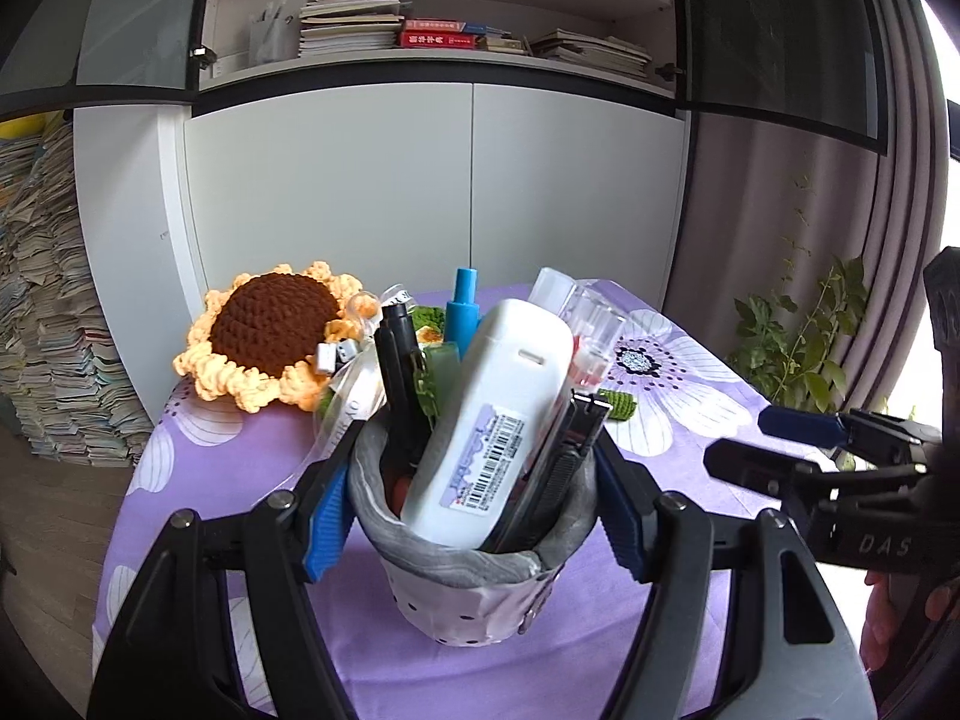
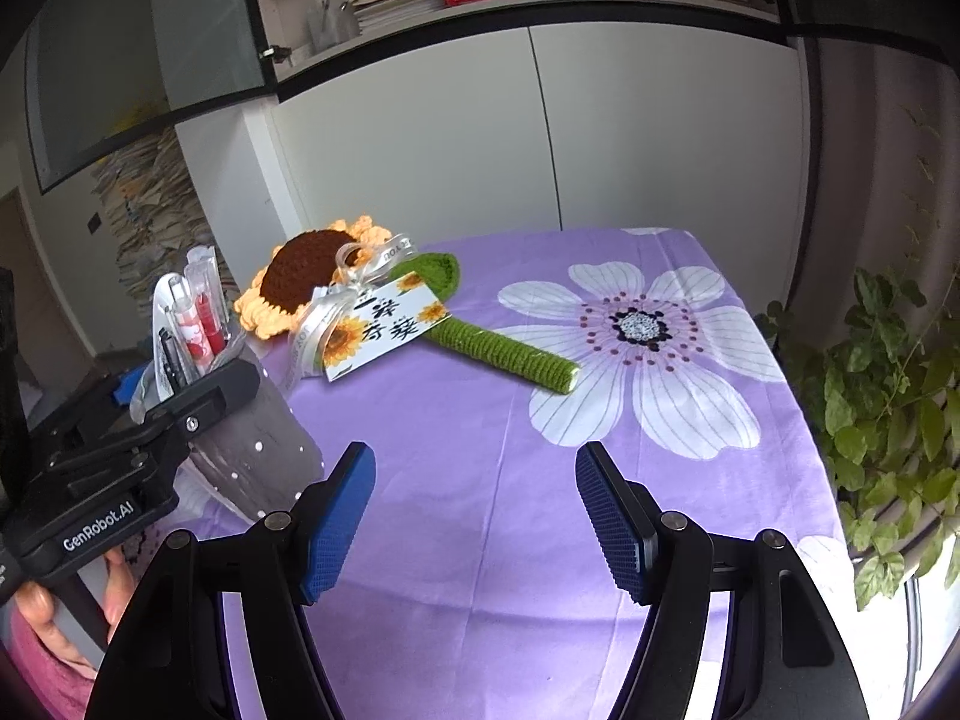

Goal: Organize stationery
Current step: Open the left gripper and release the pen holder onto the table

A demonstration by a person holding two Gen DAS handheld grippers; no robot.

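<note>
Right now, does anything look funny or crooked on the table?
Yes. The pen holder is tilted, squeezed by the left hand-held gripper. It is stuffed full, and a big white bottle leans out crookedly among the pens.

Pen holder (image 1: 474,576) stands on table (image 1: 690,480), crocheted sunflower (image 1: 270,336) behind.

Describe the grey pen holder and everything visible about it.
The pen holder is a soft-looking grey fabric cup with white dots and a rolled rim. It stands on the purple floral tablecloth, leaning slightly, crammed with pens and a white bottle. The left gripper clamps its rim from both sides. The crochet sunflower lies behind it.
</note>
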